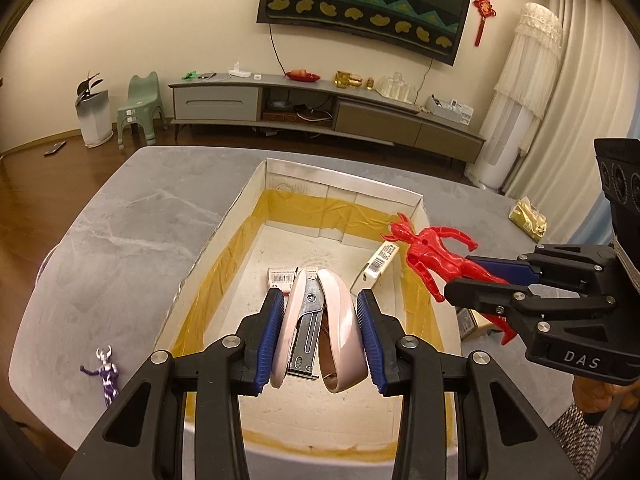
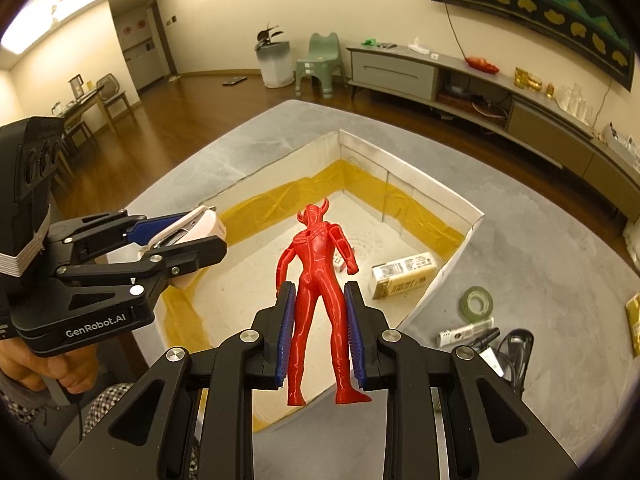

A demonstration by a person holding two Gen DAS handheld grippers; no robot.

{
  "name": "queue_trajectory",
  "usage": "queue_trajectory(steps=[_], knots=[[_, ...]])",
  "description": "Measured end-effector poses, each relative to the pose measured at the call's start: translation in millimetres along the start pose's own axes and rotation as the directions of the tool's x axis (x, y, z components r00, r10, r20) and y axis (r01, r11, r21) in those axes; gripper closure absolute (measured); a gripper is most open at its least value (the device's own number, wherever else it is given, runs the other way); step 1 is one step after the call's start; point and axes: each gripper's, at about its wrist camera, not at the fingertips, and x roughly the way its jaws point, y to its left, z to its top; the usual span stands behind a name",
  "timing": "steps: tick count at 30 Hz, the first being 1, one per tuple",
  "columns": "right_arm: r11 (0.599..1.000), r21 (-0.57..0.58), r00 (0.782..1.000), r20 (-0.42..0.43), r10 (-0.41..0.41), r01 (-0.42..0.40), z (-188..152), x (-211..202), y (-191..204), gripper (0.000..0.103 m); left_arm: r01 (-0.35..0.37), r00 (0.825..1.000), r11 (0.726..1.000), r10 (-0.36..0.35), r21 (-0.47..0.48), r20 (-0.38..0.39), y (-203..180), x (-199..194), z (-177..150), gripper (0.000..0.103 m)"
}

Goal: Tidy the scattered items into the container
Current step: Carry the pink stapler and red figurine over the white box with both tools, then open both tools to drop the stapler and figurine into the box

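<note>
My left gripper [image 1: 320, 300] is shut on a pink stapler [image 1: 320, 324], held above the open white cardboard box [image 1: 240, 200] lined with yellow tape. My right gripper [image 2: 318, 292] is shut on the legs of a red horned figure [image 2: 318, 264], also hanging over the box [image 2: 460, 208]. The left wrist view shows the red figure [image 1: 436, 256] over the box's right wall, with the right gripper [image 1: 476, 276] behind it. The stapler [image 2: 196, 224] and left gripper [image 2: 176, 228] appear at the left of the right wrist view. Two small cartons [image 1: 378, 266] [image 1: 280, 278] lie inside the box.
On the grey table [image 1: 120, 220] lies a purple figure [image 1: 105, 372] left of the box. To the right lie a tape roll [image 2: 476, 300], a white tube [image 2: 464, 332], a black cable [image 2: 516, 348] and a gold packet [image 1: 528, 218]. A hand [image 2: 36, 364] holds the left gripper.
</note>
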Motion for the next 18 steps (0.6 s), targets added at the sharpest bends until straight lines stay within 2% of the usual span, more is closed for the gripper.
queue_trajectory(steps=[12,18], knots=[[0.998,0.053,0.995,-0.095,0.022,-0.017,27,45,-33,0.077,0.011,0.992,1.000,-0.009,0.018,-0.126,3,51,40,0.064],[0.998,0.058,0.990,-0.143,0.017,-0.009,39,68,-43,0.077,0.042,0.973,0.999,-0.041,-0.004,-0.229,4,80,41,0.064]])
